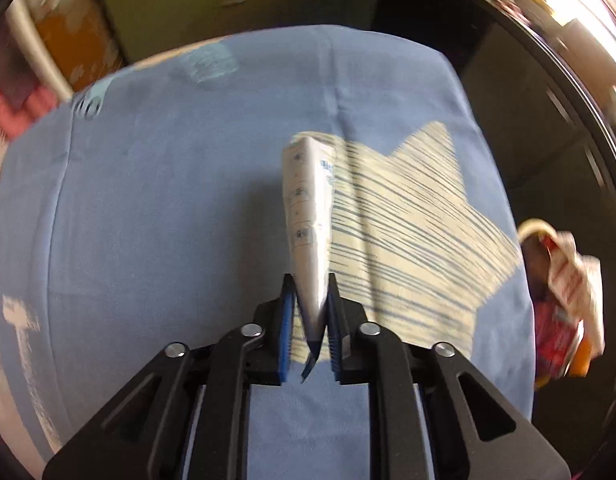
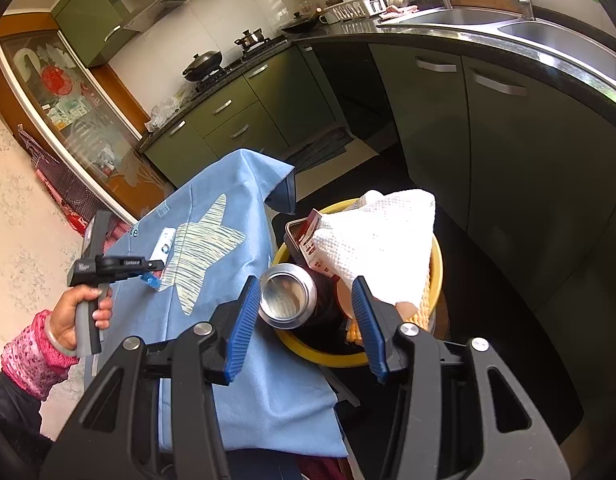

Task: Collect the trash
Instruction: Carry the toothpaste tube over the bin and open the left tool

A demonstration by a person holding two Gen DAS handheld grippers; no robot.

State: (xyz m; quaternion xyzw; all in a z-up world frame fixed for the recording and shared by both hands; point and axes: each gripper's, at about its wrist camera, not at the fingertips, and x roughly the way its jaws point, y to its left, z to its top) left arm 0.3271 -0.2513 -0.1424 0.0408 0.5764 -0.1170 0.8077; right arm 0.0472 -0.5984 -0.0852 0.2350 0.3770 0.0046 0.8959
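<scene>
My left gripper is shut on a flattened white tube with blue print, held just above the blue cloth with a striped star. In the right wrist view the left gripper holds the tube over the star. My right gripper is open and empty above the yellow trash bin, which stands beside the table. The bin holds a metal can, a white paper towel and a red-and-white carton.
The blue cloth covers a small table. Green kitchen cabinets and a black counter with a sink stand to the right and behind. A dark floor lies around the bin. A glass-door cabinet is at left.
</scene>
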